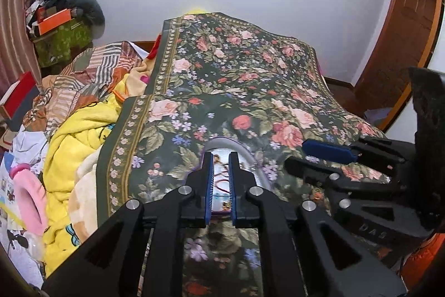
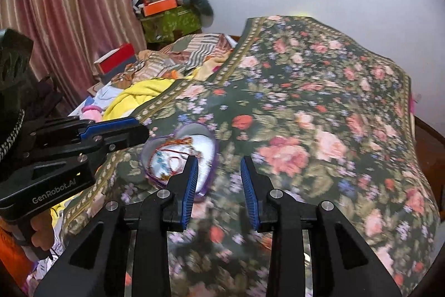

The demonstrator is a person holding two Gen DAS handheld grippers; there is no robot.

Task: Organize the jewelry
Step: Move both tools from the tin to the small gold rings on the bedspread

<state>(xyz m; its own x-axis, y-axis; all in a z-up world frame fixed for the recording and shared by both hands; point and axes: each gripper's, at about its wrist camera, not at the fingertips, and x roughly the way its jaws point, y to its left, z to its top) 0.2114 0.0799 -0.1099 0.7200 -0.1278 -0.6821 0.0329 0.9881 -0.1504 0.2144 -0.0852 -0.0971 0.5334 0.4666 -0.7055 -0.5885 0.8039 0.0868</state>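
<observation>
So there's a clear purple-rimmed heart-shaped plastic dish (image 2: 180, 155) sitting on the dark green floral cloth (image 2: 319, 107), with tangled red and gold jewelry (image 2: 173, 151) in it, too blurry to sort out. The left gripper (image 1: 221, 180) hangs right above it, fingers slightly apart, hiding part of it. The right gripper (image 2: 219, 187) is wide apart, just beside the dish.

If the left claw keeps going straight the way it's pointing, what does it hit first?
Most likely the jewelry in the heart-shaped tray lying straight ahead of the left claw; depth is unclear.
</observation>
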